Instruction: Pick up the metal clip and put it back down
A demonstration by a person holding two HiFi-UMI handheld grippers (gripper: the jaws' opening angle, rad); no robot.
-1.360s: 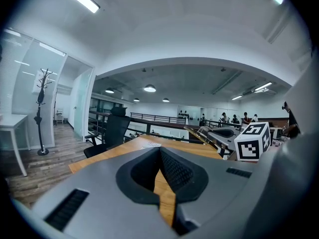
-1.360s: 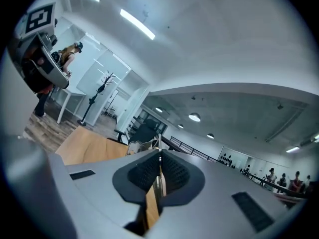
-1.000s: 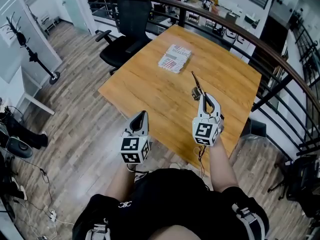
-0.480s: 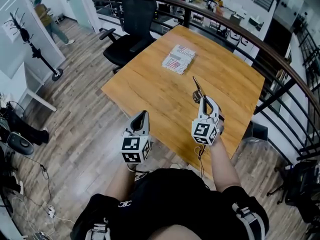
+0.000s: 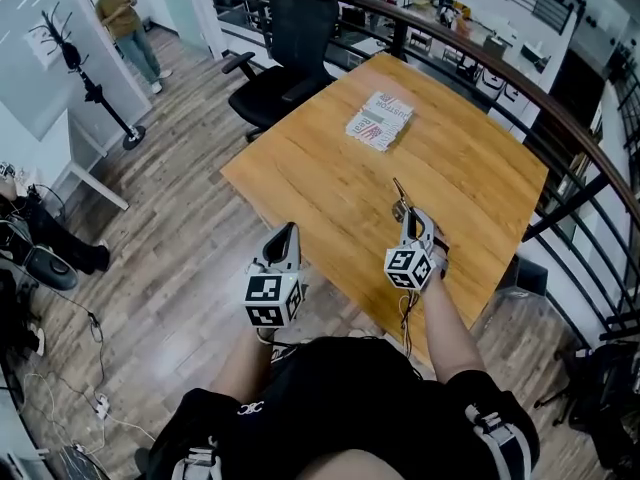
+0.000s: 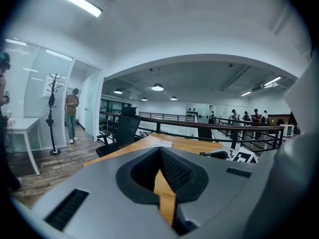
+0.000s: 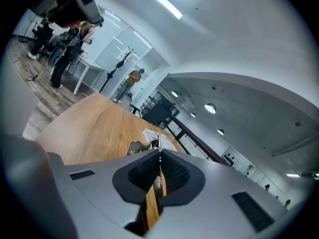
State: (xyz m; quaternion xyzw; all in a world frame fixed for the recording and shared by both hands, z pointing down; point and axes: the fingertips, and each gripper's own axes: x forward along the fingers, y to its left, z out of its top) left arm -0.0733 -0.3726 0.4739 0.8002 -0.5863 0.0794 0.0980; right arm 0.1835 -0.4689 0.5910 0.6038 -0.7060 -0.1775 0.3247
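Hanging at the near edge of the wooden table point(image 5: 330, 183), the left gripper point(image 5: 288, 230) has its jaws closed tip to tip with nothing between them. Well to its right and slightly ahead of it, the right gripper point(image 5: 408, 214) is over the tabletop, clenched on the metal clip point(image 5: 399, 196). In the right gripper view a thin flat arm of the clip is pinched edge-on between the ribbed pads point(image 7: 172, 172). The rest of the clip juts out past the tips, its folded body sitting just left of the jaw line. The clip's long axis runs in line with the jaws, pointing away from the person and leaning a little left, toward the printed booklet point(image 5: 379, 121) far ahead of the tips. Whether the clip touches the wood cannot be told.
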